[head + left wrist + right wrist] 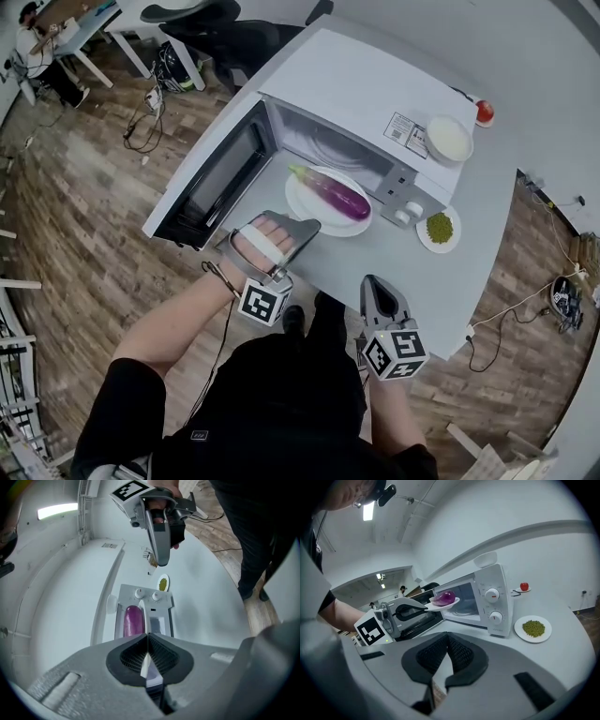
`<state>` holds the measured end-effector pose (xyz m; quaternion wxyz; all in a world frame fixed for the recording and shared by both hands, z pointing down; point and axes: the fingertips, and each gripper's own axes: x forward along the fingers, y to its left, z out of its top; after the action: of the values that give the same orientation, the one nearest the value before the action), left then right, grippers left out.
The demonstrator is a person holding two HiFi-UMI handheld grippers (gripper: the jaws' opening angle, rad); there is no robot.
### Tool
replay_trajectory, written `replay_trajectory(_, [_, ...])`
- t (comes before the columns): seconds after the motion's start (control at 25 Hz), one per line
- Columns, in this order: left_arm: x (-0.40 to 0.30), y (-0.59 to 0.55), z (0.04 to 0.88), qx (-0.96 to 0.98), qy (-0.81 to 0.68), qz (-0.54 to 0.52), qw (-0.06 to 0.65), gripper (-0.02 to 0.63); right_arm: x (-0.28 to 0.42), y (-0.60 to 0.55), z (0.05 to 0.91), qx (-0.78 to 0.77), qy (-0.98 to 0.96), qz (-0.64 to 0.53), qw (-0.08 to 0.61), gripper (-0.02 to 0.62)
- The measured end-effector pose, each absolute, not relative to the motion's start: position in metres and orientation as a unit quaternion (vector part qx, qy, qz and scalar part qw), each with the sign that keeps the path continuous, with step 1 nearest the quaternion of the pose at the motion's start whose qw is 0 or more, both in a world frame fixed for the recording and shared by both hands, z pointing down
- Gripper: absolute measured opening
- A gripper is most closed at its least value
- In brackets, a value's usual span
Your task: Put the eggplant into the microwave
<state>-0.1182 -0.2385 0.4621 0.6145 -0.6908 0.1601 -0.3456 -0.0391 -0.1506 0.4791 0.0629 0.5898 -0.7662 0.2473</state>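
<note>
The eggplant [330,194] lies on a white plate [302,208], with its green stem end toward 10 o'clock and its fat purple end toward 4 o'clock in the head view. The plate is held in the air, clear of the desk [417,281], just in front of the open microwave [356,84]. The mouth of the microwave cavity is at 12 o'clock from the plate. The eggplant is not inside the microwave.

The left tool [307,225] holds the plate from 7 o'clock. Its jaws are nearly closed, with the thin white rim pinched between the pads (the left gripper view shows the rim edge-on between them).

The microwave door [211,178] is swung wide open at 9 o'clock from the plate. The glass turntable [333,150] shows inside the cavity. A white bowl [449,138] sits on top of the microwave near its right end. A small red fruit [485,112] is behind the microwave at 2 o'clock, too small to name.

A small dish of green peas [439,229] rests on the desk at 3 o'clock from the plate, just beside the microwave's dial panel.

The right tool [372,281] is at 5 o'clock, near the desk's front edge and well apart from the plate. Its pad tips are together with nothing between them.
</note>
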Motion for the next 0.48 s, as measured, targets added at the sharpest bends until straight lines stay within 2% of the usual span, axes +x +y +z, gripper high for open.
replay_trajectory(0.48, [-0.105,-0.296,0.466,-0.682,0.181,-0.362,0.609,0.018,-0.029,-0.216,0.462,0.567,-0.793,0.21,0.067,0.015])
